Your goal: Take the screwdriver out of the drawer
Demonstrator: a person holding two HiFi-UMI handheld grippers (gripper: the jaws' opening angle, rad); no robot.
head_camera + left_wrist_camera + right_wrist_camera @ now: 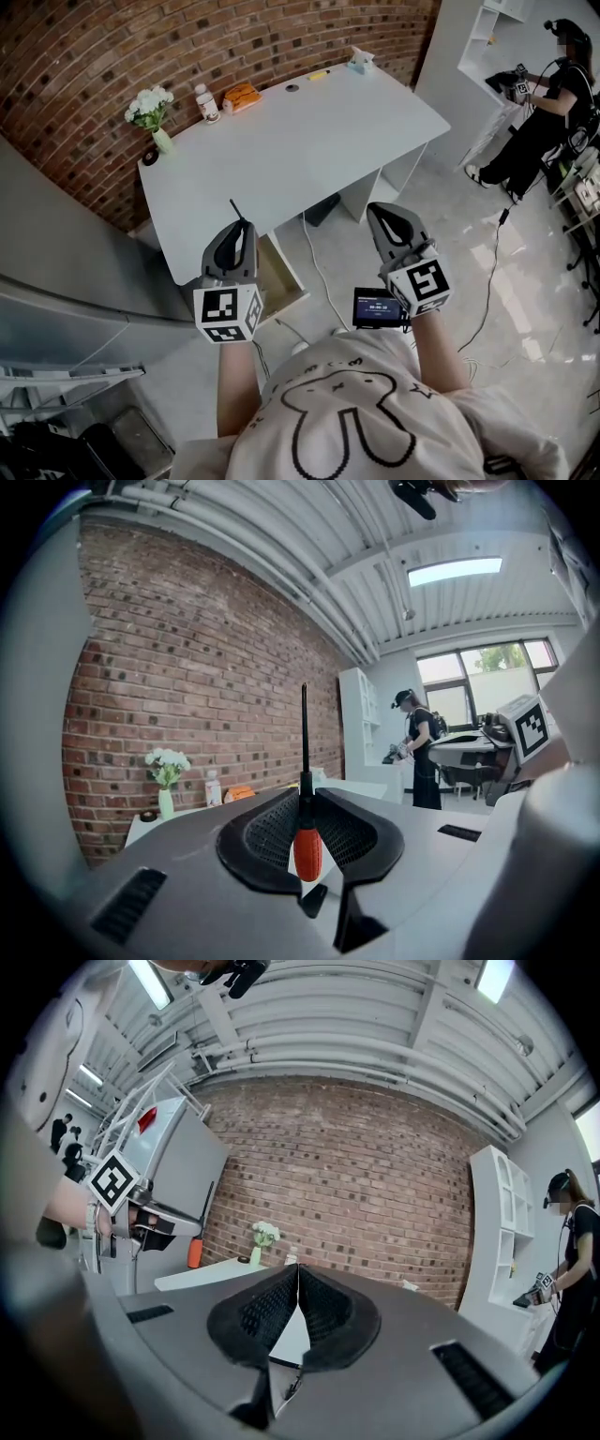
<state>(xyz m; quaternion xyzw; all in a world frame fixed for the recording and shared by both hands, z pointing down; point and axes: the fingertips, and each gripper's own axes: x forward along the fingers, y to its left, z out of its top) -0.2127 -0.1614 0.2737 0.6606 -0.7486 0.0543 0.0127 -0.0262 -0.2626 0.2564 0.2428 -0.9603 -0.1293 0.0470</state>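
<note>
My left gripper (306,799) clamps the orange-handled, black-shafted screwdriver (307,851) (shaft pointing straight up) near the white rectangular desk (309,131); my right gripper (298,1279) has its jaws pressed together, empty.

screwdriver (307,847): orange handle, black shaft | desk (309,141): white | flowers (150,101): seemingly white

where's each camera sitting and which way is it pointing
Head view: on the person's head, looking steeply down at the white desk; the person's shirt, left gripper and right gripper show.
Left gripper view: rides on the left gripper, facing level toward the brick wall; its jaws grip the screwdriver, shaft pointing up.
Right gripper view: rides on the right gripper, facing the same wall; its jaws are together and empty.
Shared: the vase of flowers on the desk appears in all three views.
</note>
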